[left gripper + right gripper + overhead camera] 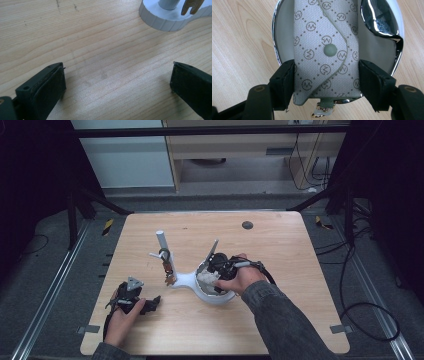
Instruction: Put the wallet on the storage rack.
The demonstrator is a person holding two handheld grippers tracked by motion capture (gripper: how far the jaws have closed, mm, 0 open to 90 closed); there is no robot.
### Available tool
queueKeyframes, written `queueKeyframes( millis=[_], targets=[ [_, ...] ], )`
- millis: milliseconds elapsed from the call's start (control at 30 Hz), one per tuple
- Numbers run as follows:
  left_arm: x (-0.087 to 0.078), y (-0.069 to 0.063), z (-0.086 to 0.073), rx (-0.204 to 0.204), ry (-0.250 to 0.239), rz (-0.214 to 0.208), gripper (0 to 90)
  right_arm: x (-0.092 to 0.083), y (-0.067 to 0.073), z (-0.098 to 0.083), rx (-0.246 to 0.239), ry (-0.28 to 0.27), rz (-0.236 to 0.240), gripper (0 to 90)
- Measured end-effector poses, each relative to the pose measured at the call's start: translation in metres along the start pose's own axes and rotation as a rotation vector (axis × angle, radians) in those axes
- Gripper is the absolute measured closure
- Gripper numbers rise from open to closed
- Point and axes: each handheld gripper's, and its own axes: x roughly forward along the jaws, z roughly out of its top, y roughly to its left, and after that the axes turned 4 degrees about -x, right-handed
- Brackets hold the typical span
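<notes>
Gripping a pouch (pixel 325 50) over the dish (pixel 276 37).
Right gripper (pixel 325 83) clamps the pouch's sides for control; left gripper (pixel 117 82), left of the dish, rests released.

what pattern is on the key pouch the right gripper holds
Pale grey fabric with dotted diamond lines and circled-M logos on the key pouch; clearest in the right gripper view.

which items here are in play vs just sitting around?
In play: pouch, clamped by right gripper; white dish under it; stand with hanging keys.
Idle: left gripper, open over bare table; dark disc at far edge.
</notes>
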Motion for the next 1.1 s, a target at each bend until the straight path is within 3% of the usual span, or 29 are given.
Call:
queueKeyframes(
  millis=[433,467,633,1100],
  targets=[
    [0.0,0.0,0.0,0.003,0.002,0.0,0.0,0.004,-0.002,0.001,0.016,-0.008,0.009,30.8],
    [0.0,0.0,0.0,0.002,0.0,-0.002,0.0,0.005,-0.001,0.001,0.023,-0.029,0.004,27.4],
    [0.0,0.0,0.0,0.002,0.001,-0.003,0.0,-0.003,-0.001,-0.001,0.04,-0.064,0.008,30.2],
    [0.0,0.0,0.0,0.002,0.0,-0.003,0.0,-0.01,0.003,-0.004,0.034,-0.09,0.012,31.2]
  ],
)
